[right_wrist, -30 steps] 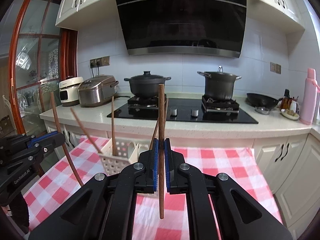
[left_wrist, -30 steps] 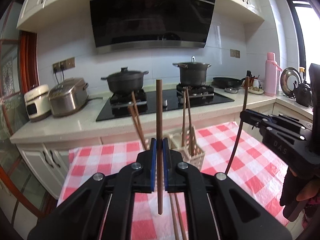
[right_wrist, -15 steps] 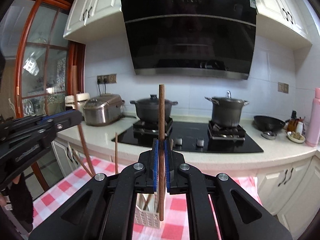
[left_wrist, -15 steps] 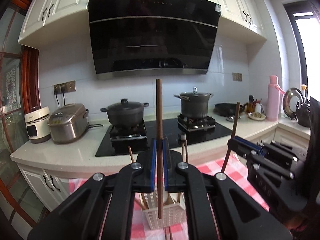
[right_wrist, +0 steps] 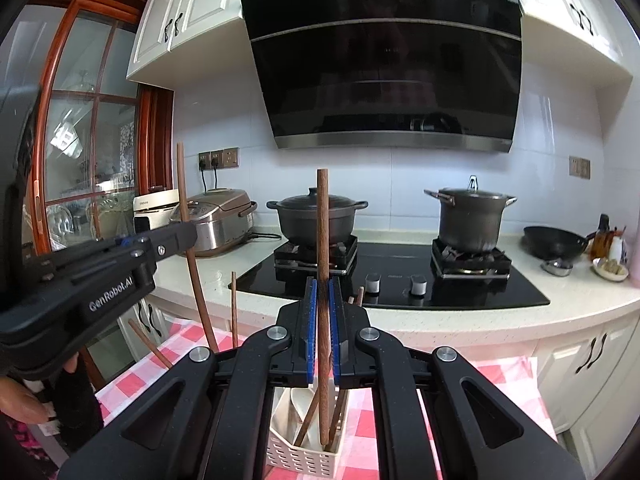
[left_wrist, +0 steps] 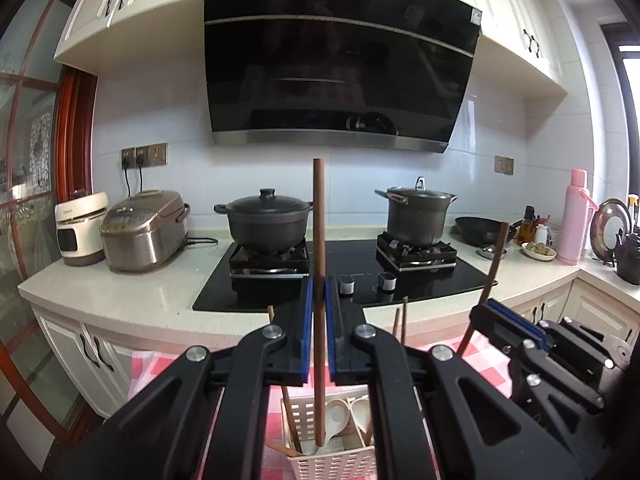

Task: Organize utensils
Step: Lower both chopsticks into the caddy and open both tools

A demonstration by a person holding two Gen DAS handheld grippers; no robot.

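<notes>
Left gripper (left_wrist: 319,332) clamped on upright chopstick (left_wrist: 319,264); right gripper (right_wrist: 323,334) clamped on second chopstick (right_wrist: 323,280); both above white basket (right_wrist: 304,454) holding spoons (left_wrist: 338,414).

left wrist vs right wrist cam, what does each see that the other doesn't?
Left wrist only: pink thermos at the counter's right end, and the right gripper from the side, shut on its chopstick.

Right wrist only: the left gripper from the side, with a hand beneath it.

Both: each camera's own fingers shut on an upright chopstick over the white utensil basket, plus two pots, range hood and rice cooker.
</notes>
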